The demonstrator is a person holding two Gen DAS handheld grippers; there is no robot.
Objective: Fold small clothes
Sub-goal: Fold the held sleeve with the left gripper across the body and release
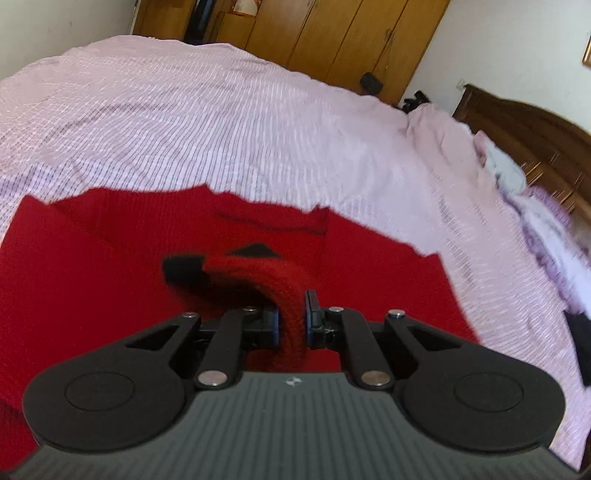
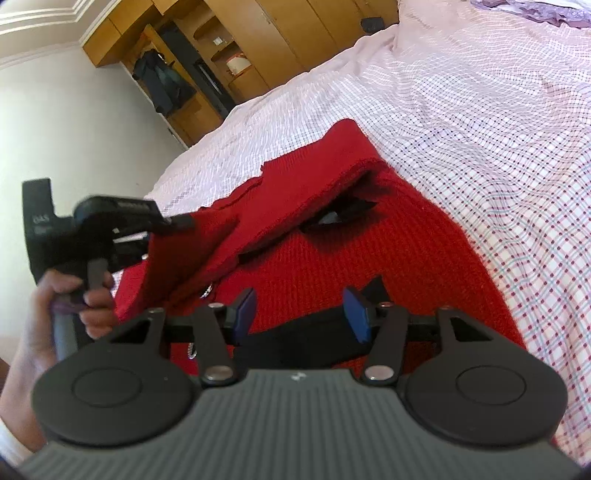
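A small red knit garment [image 1: 110,258] lies on the bed. My left gripper [image 1: 291,321] is shut on a bunched red edge of the garment [image 1: 273,280] and holds it lifted. In the right wrist view the garment [image 2: 351,251] spreads below, with one flap [image 2: 229,225] raised at the left by the left gripper [image 2: 177,221] in a hand. My right gripper [image 2: 301,314] is open and empty just above the garment's near part. A metal snap [image 2: 205,291] shows on the lifted flap.
The bed carries a pink checked cover [image 1: 221,122], also in the right wrist view [image 2: 480,129]. A wooden wardrobe [image 1: 332,33] stands behind the bed, a wooden headboard [image 1: 535,136] at the right. Lilac and white cloth [image 1: 546,221] lies near the headboard.
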